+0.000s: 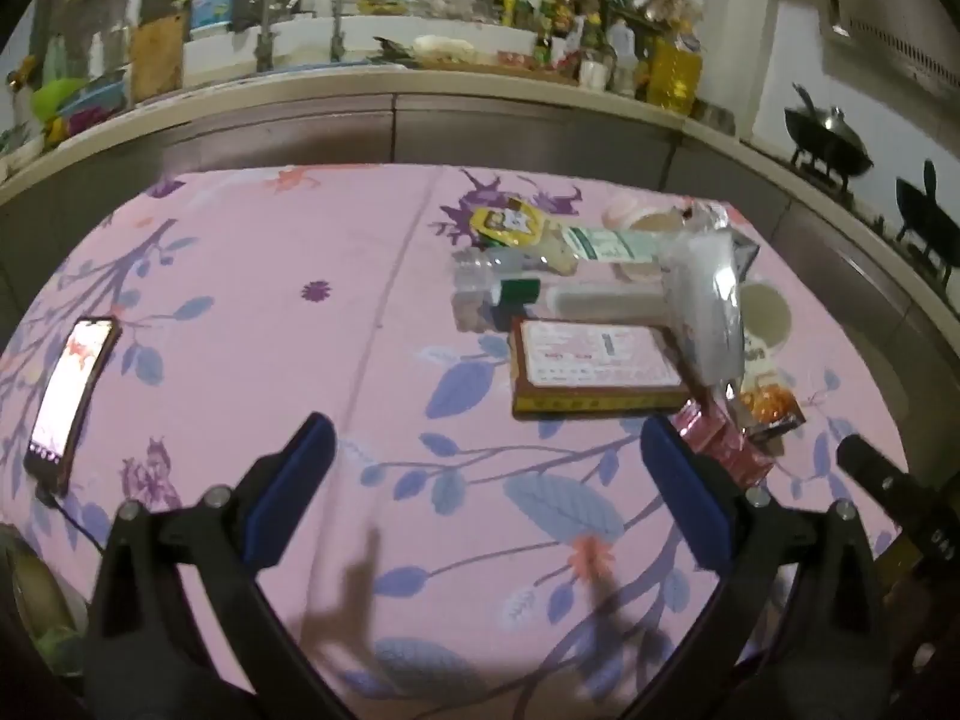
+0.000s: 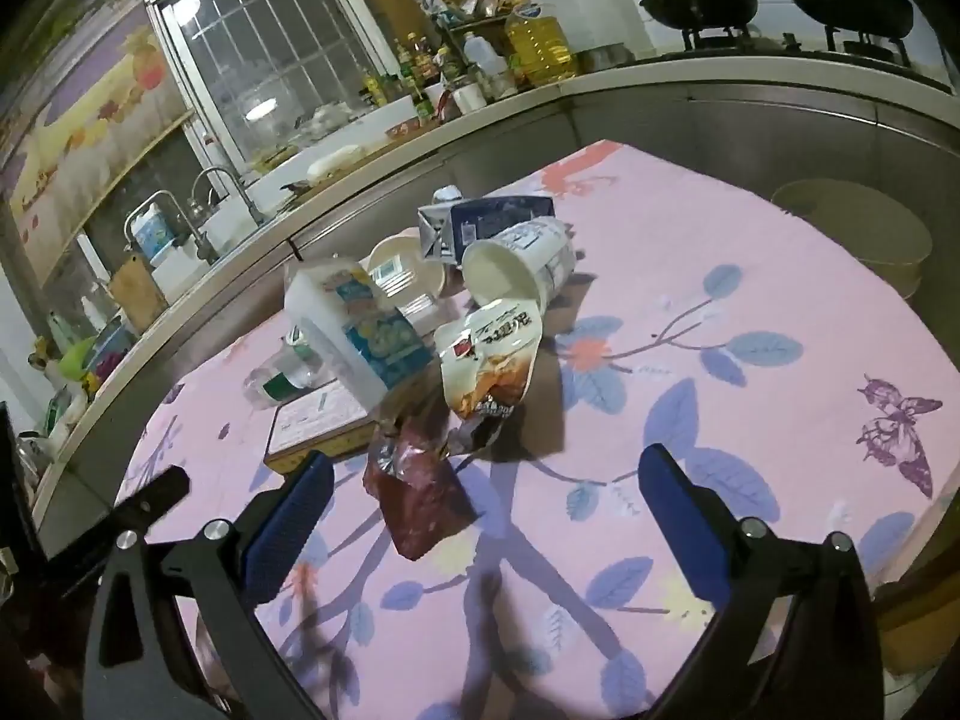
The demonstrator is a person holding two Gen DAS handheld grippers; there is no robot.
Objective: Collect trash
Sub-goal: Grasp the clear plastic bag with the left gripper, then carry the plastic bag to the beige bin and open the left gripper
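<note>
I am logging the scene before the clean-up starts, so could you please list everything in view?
phone: one, black, screen lit, left side of cloth
flat box: one, brown with pale label, middle of pile
plastic bottle: one, clear with green label, lying behind box
red wrapper: one, nearest the right gripper
snack bag: one, white and orange, behind red wrapper
paper cup: one, white, on its side
tablecloth: one, pink, floral
woks: two, dark, on stove
left gripper: blue fingers, open, empty
right gripper: blue fingers, open, empty
</note>
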